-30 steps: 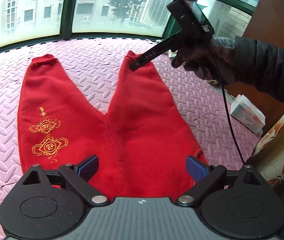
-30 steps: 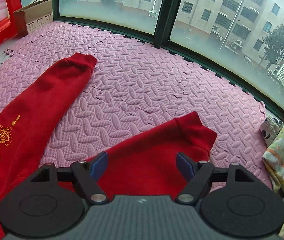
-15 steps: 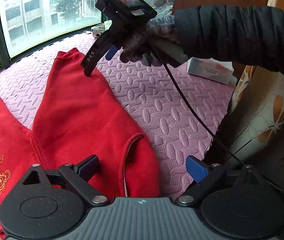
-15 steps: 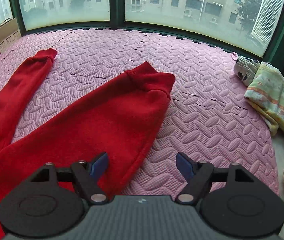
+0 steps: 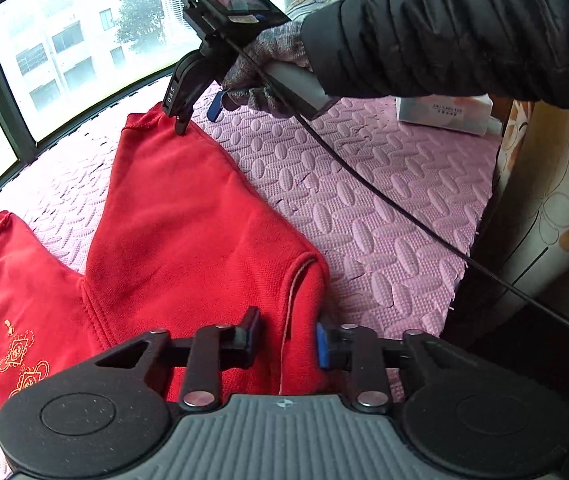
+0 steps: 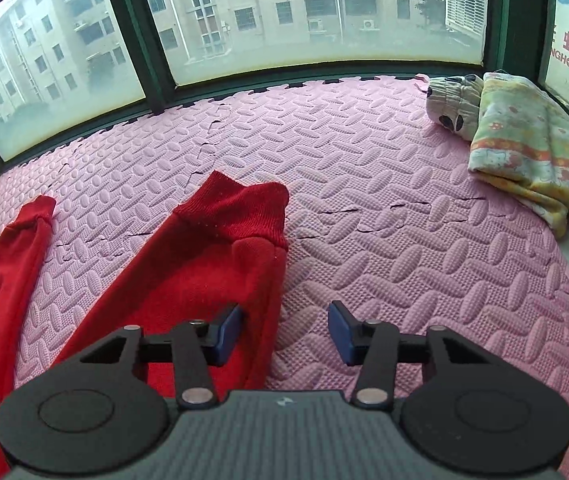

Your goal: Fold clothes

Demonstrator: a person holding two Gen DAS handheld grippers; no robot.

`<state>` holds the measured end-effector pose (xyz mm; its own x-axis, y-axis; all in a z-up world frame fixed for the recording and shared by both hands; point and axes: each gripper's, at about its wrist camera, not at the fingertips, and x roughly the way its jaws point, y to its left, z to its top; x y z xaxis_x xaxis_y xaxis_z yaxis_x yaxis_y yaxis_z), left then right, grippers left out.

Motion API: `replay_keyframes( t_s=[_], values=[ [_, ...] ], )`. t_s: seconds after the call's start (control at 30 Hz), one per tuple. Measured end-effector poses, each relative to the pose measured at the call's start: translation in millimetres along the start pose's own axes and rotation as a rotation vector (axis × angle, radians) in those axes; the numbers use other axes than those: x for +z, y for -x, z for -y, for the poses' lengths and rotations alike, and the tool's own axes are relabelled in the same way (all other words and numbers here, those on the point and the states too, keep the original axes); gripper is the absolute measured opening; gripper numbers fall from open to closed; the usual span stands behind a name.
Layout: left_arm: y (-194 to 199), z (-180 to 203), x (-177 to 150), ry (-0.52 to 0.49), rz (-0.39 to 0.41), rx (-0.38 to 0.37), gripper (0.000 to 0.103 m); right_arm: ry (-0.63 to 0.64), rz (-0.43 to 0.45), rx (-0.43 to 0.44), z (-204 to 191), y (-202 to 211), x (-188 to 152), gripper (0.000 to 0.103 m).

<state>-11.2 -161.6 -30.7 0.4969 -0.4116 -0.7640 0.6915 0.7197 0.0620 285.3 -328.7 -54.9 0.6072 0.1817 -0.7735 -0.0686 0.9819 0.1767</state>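
Observation:
Red trousers (image 5: 172, 232) with gold embroidery lie flat on the pink foam mat (image 5: 364, 208), legs pointing toward the window. My left gripper (image 5: 287, 340) sits at the right waist corner, its fingers drawn in with the bunched waistband edge between them. In the left wrist view a gloved hand holds my right gripper (image 5: 196, 120), tip down on the right leg near its cuff. From the right wrist view, the right gripper (image 6: 286, 334) is open and straddles that leg's (image 6: 204, 280) outer edge: one finger is over red cloth, the other over mat.
Folded clothes (image 6: 524, 148) are piled at the mat's right end by the window. A tissue box (image 5: 444, 116) lies near a floral-covered edge (image 5: 556, 216). The right gripper's black cable (image 5: 364, 184) crosses the mat. Windows border the far side.
My left gripper swung right to the waist corner and its fingers drew in on the cloth. The right gripper dropped onto the right leg near the cuff, its fingers somewhat narrower.

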Motion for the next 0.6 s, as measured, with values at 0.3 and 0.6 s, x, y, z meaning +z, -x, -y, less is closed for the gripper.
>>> replay_keyframes(
  t_s=[0.3, 0.6],
  values=[
    [45.2, -57.2, -12.5, 0.281, 0.126, -0.072, 0.013, -0.077, 0.027, 0.001, -13.0, 9.0, 19.2, 0.009],
    [91.5, -111.3, -39.6, 0.549, 0.256, -0.100, 0.011, -0.068, 0.104, 0.066, -70.9, 26.7, 55.5, 0.008]
  ],
)
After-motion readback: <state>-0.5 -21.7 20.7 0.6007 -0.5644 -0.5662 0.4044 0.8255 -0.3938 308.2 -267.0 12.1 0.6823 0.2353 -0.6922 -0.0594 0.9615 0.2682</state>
